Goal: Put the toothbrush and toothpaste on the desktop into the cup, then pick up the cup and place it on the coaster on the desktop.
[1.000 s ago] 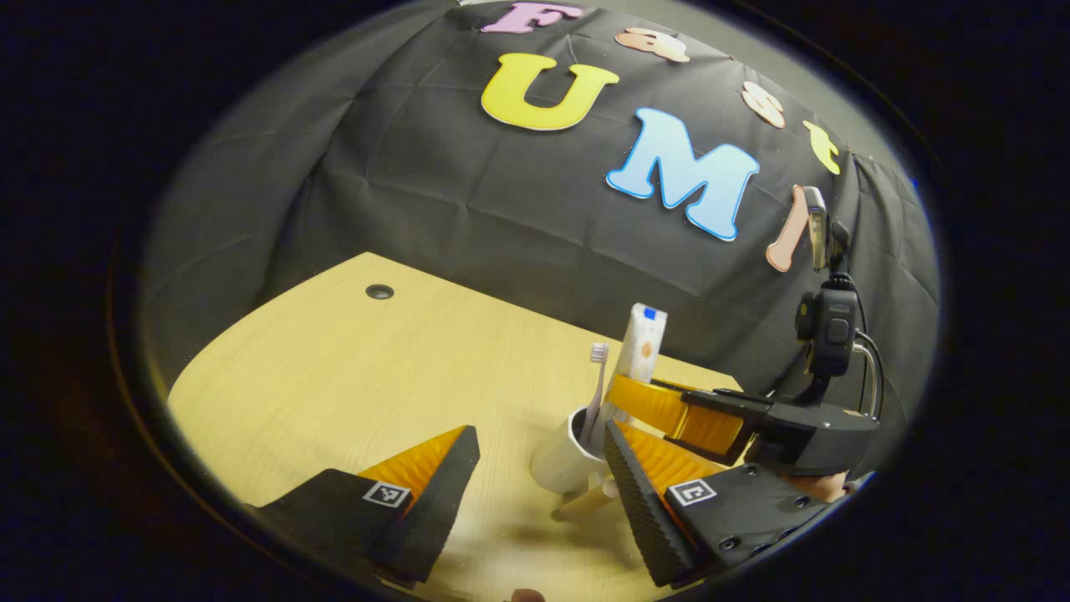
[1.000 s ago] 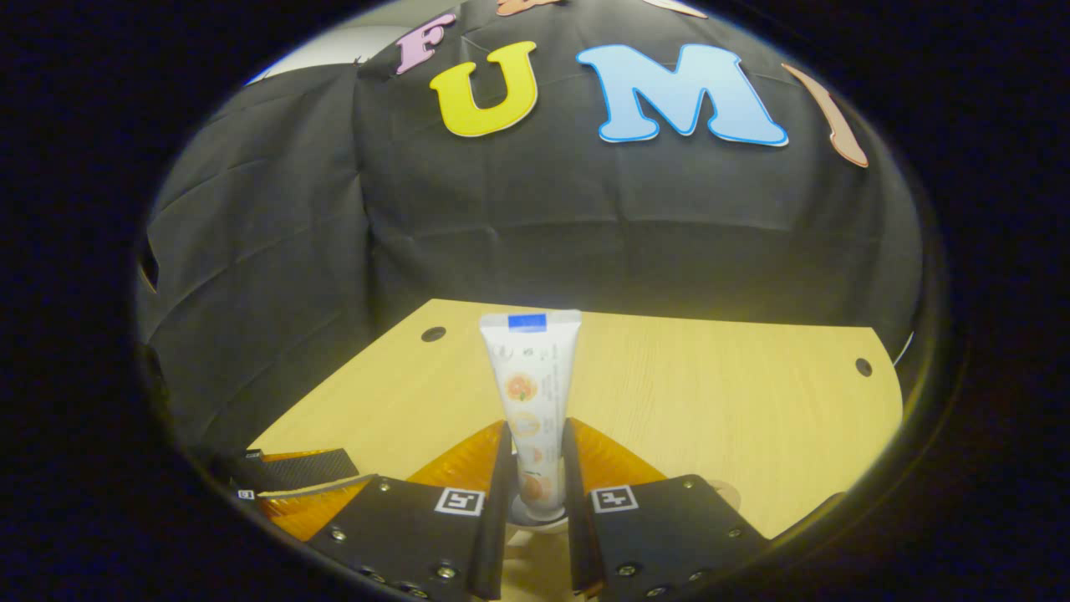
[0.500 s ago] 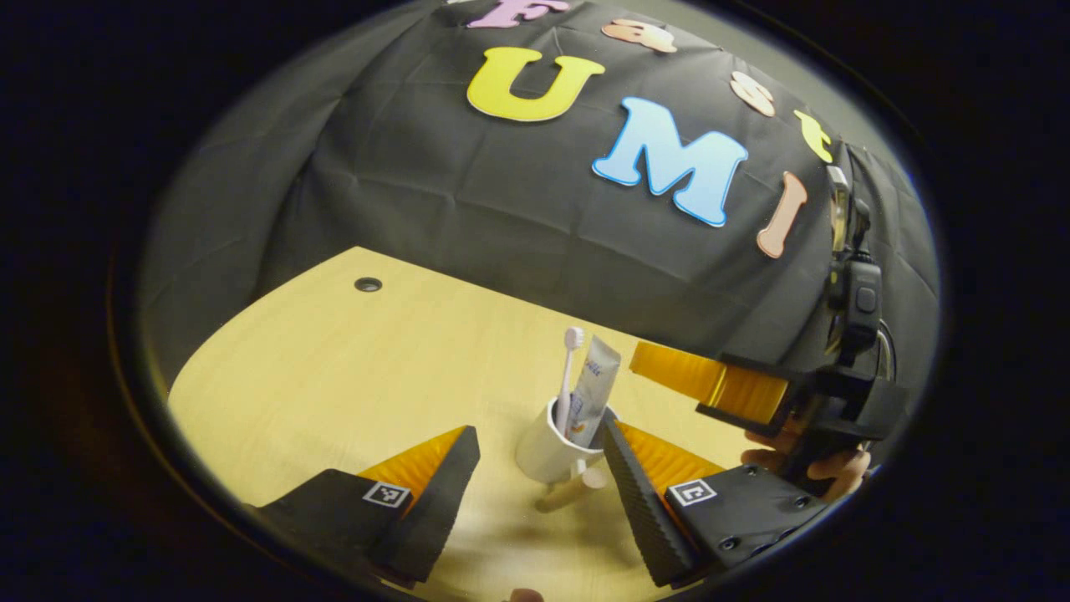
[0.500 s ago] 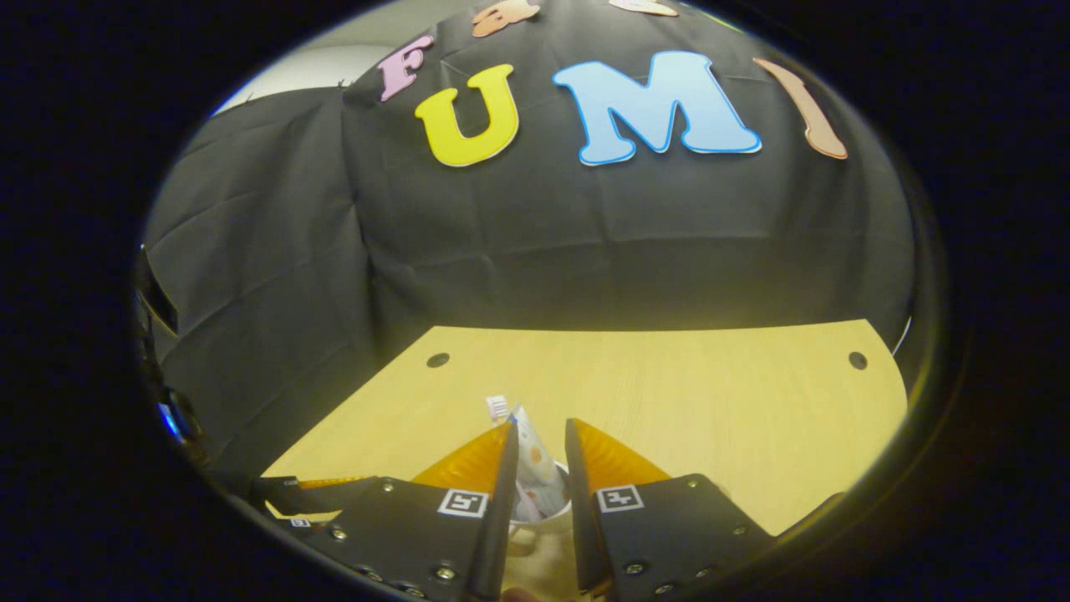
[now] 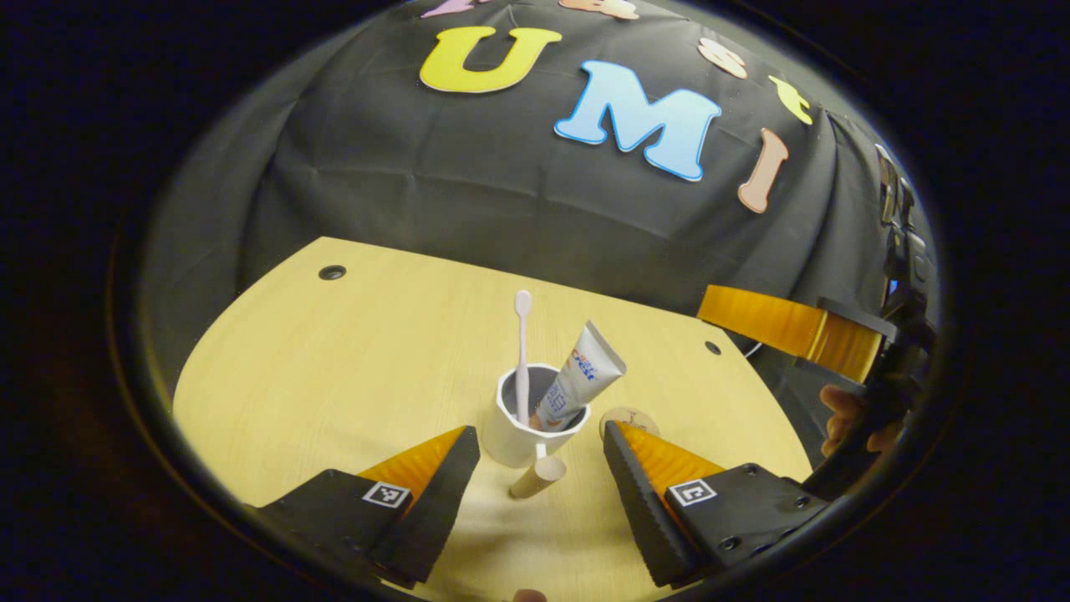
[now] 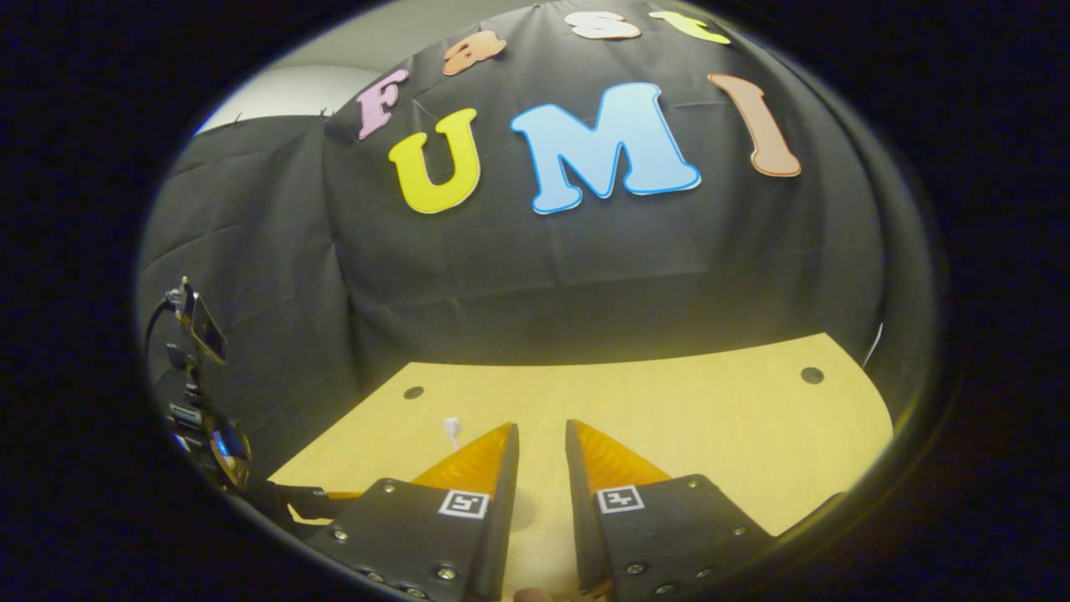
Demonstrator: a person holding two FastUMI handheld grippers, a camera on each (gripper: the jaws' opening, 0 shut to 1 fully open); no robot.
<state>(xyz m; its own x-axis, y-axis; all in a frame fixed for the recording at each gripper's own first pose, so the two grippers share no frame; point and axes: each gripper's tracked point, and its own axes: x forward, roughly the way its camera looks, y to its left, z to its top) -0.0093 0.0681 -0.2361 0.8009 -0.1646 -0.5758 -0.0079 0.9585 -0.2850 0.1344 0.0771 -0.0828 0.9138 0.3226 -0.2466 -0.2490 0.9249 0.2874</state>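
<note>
A white cup (image 5: 522, 435) stands on the wooden table (image 5: 351, 368) with a tan peg handle (image 5: 537, 477) pointing toward me. Inside it a toothbrush (image 5: 522, 343) stands upright and a toothpaste tube (image 5: 579, 380) leans to the right. A small round coaster (image 5: 629, 416) lies just right of the cup. My left gripper (image 5: 539, 433) is open, its fingers on either side of the cup without touching it. In the left gripper view the right gripper's finger (image 5: 773, 322) hangs higher at the right, held by a hand (image 5: 844, 410). My right gripper (image 6: 542, 439) keeps a narrow gap with nothing in it; the toothbrush head (image 6: 452, 431) peeks up left of it.
The table has cable holes at its far corners (image 5: 332, 272) (image 5: 711, 347). The black cloth wall stands close behind its far edge. In the right gripper view the left gripper's body (image 6: 201, 410) sits at the far left.
The toothpaste left the right gripper and dropped into the cup. The right gripper rose and drew away to the right. The left gripper has swung to frame the cup.
</note>
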